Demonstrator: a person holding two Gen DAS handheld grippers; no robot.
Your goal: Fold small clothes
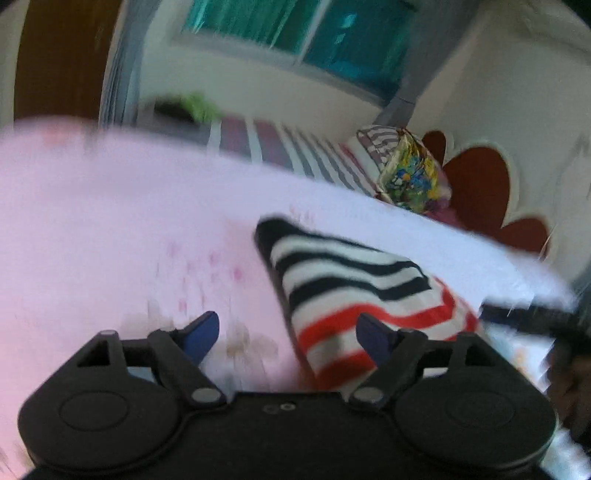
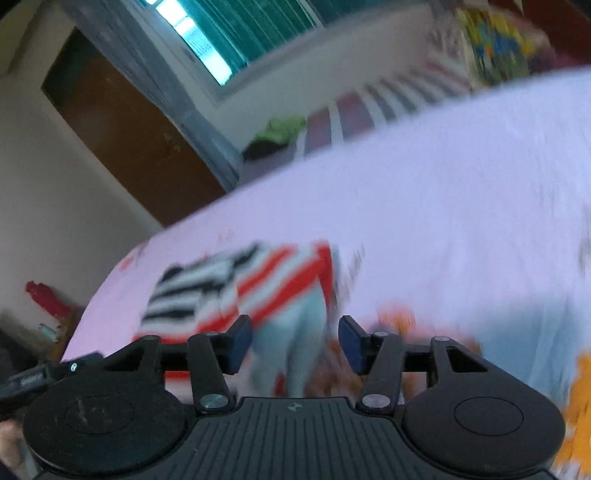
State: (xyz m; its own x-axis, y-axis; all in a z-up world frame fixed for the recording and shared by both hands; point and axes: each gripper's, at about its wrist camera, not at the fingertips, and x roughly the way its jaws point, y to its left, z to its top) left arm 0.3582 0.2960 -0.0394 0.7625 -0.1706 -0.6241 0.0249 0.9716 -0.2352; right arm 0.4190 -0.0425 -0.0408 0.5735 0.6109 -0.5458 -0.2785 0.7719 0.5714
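Observation:
A small folded garment (image 1: 351, 280) with black, white and red stripes lies on the pink sheet (image 1: 110, 221). My left gripper (image 1: 290, 334) hovers at its near edge and stands open. Its right fingertip (image 1: 373, 339) is over the red stripes and its left fingertip (image 1: 205, 330) over bare sheet. In the right wrist view the same striped garment (image 2: 236, 288) lies ahead and to the left, blurred. My right gripper (image 2: 295, 341) is open, and a pale blue piece of cloth (image 2: 299, 332) runs between its fingers with a gap on each side.
A second pale blue cloth with orange print (image 2: 535, 354) lies at the right. Beyond the pink sheet are striped bedding (image 1: 280, 144), a colourful pillow (image 1: 413, 177), a green cloth (image 2: 284, 127), a brown door (image 2: 122, 133) and a window (image 1: 303, 29).

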